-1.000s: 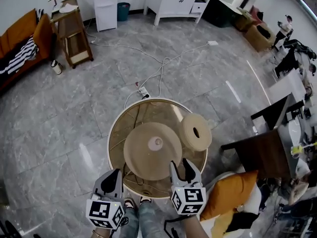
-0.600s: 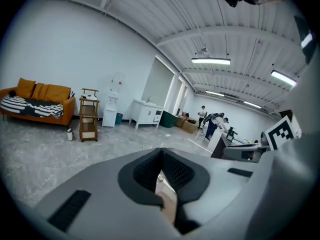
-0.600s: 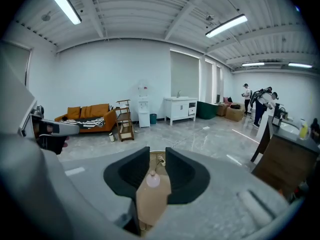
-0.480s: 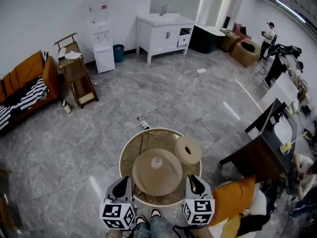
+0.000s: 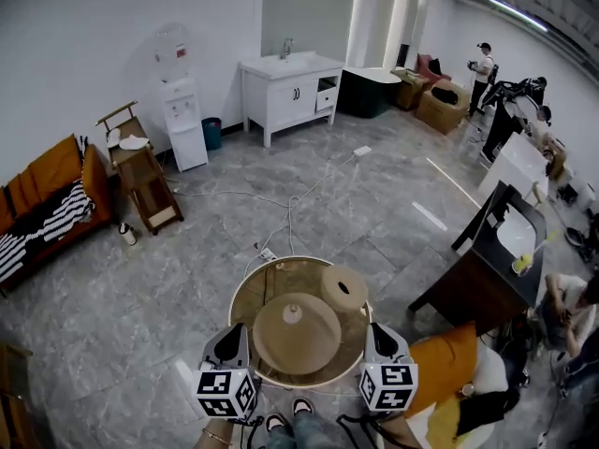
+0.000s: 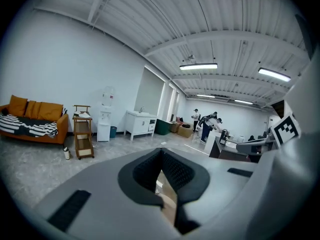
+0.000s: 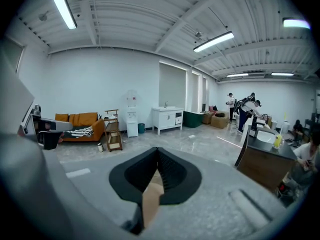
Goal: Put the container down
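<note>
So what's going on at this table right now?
A person stands at a round glass table with a gripper in each hand. The large tan container sits on the table, with a smaller tan round piece beside it on the far right. The left gripper and the right gripper are both shut and empty at the near edge, clear of the container. It looks already put down.

Tan round container [image 5: 297, 333] (knob on top), resting on round table [image 5: 265, 283]
</note>
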A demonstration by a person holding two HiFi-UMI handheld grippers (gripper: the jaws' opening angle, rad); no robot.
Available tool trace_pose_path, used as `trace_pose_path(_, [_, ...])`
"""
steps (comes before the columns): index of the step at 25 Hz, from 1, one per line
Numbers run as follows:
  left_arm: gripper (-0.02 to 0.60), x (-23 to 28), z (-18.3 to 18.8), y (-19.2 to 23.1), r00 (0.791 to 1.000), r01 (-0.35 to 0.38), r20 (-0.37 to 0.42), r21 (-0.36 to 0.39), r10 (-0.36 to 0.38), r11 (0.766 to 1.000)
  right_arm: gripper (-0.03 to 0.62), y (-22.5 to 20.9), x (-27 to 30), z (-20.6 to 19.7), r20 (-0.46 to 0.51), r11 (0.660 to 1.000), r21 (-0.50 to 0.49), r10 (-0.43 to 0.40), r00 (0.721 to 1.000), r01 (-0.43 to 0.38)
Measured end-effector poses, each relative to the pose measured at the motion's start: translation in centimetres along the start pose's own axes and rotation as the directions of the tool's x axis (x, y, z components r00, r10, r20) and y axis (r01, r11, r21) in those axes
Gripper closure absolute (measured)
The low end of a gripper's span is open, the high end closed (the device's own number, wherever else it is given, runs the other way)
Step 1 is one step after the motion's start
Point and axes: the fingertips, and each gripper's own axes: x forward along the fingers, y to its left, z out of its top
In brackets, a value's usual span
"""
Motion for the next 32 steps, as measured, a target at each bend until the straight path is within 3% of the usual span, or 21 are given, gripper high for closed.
trace_pose_path(6, [0.584, -0.4, 2.2, -1.4, 0.999, 0.022, 0.033, 0.043, -0.023, 0.999, 0.588, -2.2, -2.9, 1.0, 0.031, 0.999, 0.029, -0.032, 0.999, 0.031])
trace_pose_path(15, [0.584, -0.7, 4.3, -1.1, 0.997, 0.002, 0.074, 0.037, -0.005, 0.999, 0.588, -3.3, -4.5, 1.6, 0.056, 0.996, 0.069, -0.067, 0.996, 0.063])
trace_pose_path(20, [0.586, -0.6, 4.3, -1.7, 0.997, 0.000, 0.075, 0.039, -0.003, 0.999, 0.588, -3.4, -4.6, 1.8, 0.062, 0.997, 0.066, -0.054, 0.997, 0.050])
trace_pose_path(24, [0.586, -0.5, 3.9, -2.2, 0.997, 0.003, 0.073, 0.036, -0.006, 0.999, 0.589, -3.3, -4.7, 1.6, 0.051, 0.998, 0.000, -0.059, 0.997, 0.059])
trace_pose_path(32, [0.584, -0.3, 3.6, -3.0, 0.998, 0.010, 0.064, 0.032, -0.012, 0.999, 0.589, -3.5, -4.5, 2.0, 0.051, 0.999, 0.008, -0.049, 0.997, 0.049])
